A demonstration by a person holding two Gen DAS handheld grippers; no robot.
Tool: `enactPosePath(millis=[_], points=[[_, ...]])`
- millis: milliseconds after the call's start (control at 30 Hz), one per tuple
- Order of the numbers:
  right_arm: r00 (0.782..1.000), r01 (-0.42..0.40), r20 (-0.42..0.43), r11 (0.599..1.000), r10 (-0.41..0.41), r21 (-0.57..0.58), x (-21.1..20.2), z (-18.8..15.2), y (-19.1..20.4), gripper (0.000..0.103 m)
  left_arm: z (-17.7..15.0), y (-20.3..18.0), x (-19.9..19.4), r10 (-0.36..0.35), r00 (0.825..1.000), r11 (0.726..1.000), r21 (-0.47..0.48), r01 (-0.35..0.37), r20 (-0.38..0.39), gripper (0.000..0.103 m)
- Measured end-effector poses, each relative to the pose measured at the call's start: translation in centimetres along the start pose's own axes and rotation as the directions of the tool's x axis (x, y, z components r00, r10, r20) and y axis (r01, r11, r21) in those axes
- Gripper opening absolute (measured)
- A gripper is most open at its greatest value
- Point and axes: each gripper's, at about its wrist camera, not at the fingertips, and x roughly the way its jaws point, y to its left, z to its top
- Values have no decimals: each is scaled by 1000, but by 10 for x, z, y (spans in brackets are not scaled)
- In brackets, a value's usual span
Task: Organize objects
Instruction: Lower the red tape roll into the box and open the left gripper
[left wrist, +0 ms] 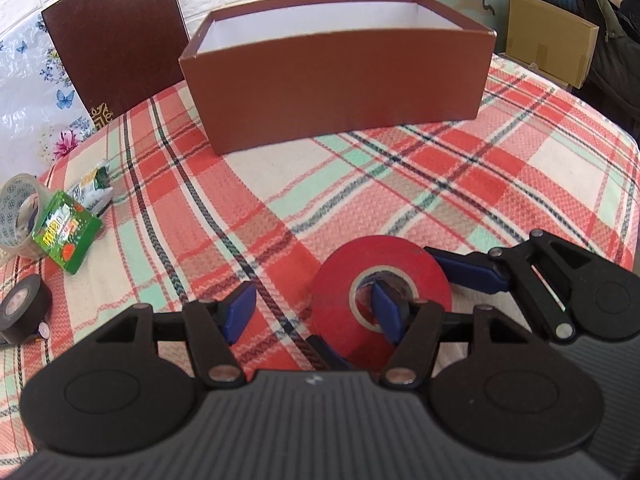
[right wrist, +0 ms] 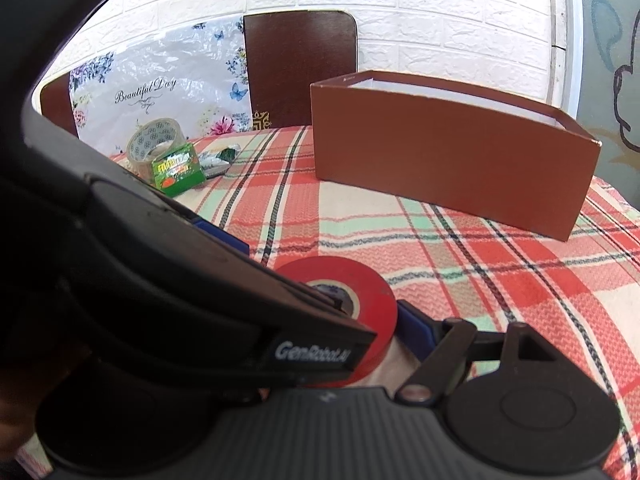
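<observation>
On the plaid tablecloth, our left gripper spreads wide, one finger inside the red tape roll; our right gripper seemingly straddles it, grip uncertain.

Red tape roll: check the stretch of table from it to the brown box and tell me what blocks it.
Nothing visible blocks it. Between the red tape roll and the brown box lies only bare plaid tablecloth. The clear tape roll, green packet and black tape roll sit far off on the left. The box's top is open.
</observation>
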Motion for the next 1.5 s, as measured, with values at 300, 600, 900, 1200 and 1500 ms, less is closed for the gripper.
enactPosePath(millis=[300, 600, 900, 1200, 1500], points=[[981, 66, 184, 997, -57, -40, 0, 52, -17, 77, 66, 10, -15, 8, 987, 1000, 28, -12, 161, 66], [942, 157, 302, 988, -148, -5, 41, 126, -64, 77, 151, 28, 16, -63, 961, 994, -65, 83, 270, 66], [963, 164, 209, 986, -167, 35, 103, 141, -98, 78, 171, 47, 67, -1, 983, 986, -165, 32, 182, 66], [948, 128, 286, 990, -141, 64, 45, 101, -62, 78, 120, 54, 18, -9, 965, 991, -123, 43, 264, 69], [996, -56, 72, 998, 56, -10, 40, 60, -7, 79, 37, 80, 4, 50, 985, 988, -154, -24, 164, 69]])
